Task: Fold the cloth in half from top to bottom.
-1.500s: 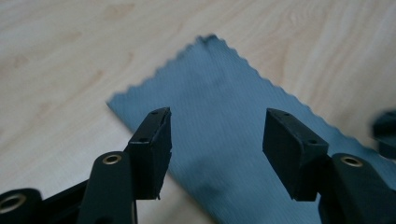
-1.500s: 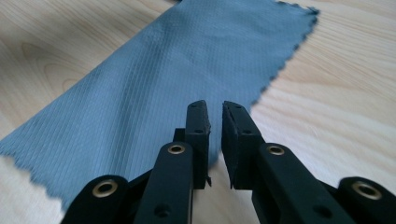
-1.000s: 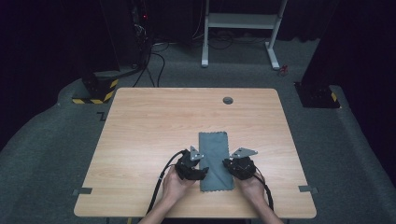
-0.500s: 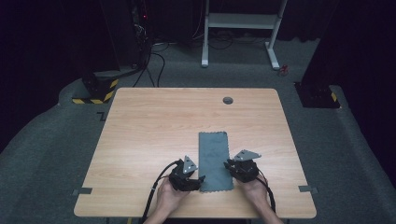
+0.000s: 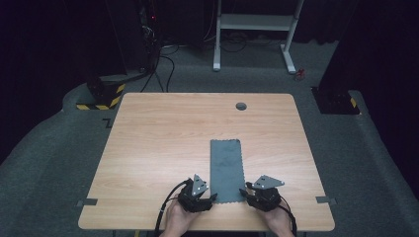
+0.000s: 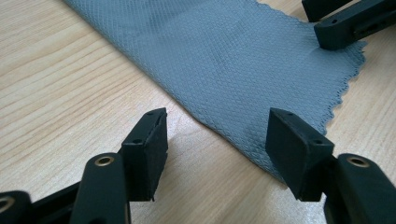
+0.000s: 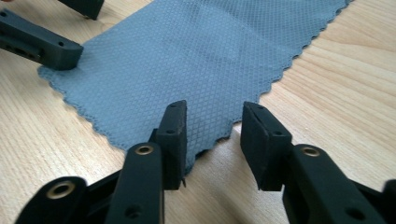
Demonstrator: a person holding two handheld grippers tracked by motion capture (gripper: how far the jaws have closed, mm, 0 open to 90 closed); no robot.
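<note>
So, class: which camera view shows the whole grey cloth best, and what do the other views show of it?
The high view: the grey cloth lies there entire, a long strip. The left gripper view shows its near left corner; the right gripper view shows its scalloped right corner between open jaws.

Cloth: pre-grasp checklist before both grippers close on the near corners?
1. Cloth lies flat on the table: ok.
2. Left gripper open: ok.
3. Left jaws straddle the cloth's near edge: ok, one jaw over bare wood, the other over cloth.
4. Right gripper open: ok.
5. Right jaws astride the near corner: ok, the corner sits between them.
6. Jaws low enough to catch the fabric: cannot tell.
</note>
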